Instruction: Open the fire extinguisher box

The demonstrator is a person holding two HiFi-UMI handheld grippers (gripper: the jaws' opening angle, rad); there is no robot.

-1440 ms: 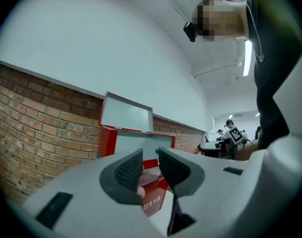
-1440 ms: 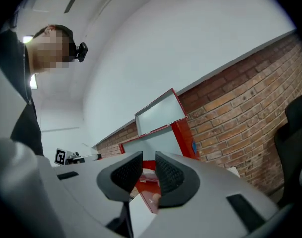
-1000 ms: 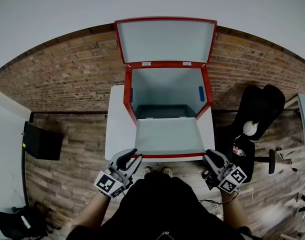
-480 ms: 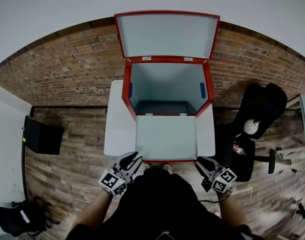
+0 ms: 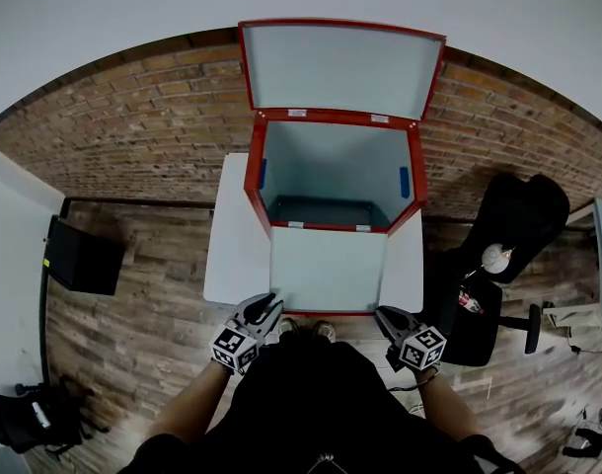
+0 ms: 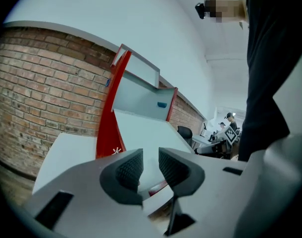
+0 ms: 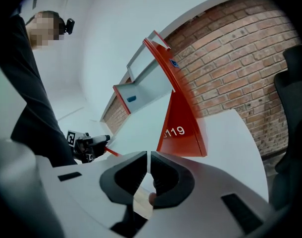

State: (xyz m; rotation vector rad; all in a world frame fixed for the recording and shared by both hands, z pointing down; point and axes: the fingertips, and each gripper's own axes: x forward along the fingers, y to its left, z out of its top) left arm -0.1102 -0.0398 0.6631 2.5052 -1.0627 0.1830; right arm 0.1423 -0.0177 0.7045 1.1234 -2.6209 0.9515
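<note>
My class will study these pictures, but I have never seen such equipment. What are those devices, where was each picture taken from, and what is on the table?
No robot here: a person holds a two-jawed clamp, a hand-held gripper, in each hand. The head view comes from a camera on the person's head, looking down; the two gripper views come from cameras riding on each gripper, looking along its jaws. On the white table stands a red fire extinguisher box, open: lid raised, front panel folded down toward the person, no extinguisher showing inside. The left hand-held gripper has its jaws apart, nothing between them. The right hand-held gripper has just been closing its jaws; they are nearly together, nothing between them.
</note>
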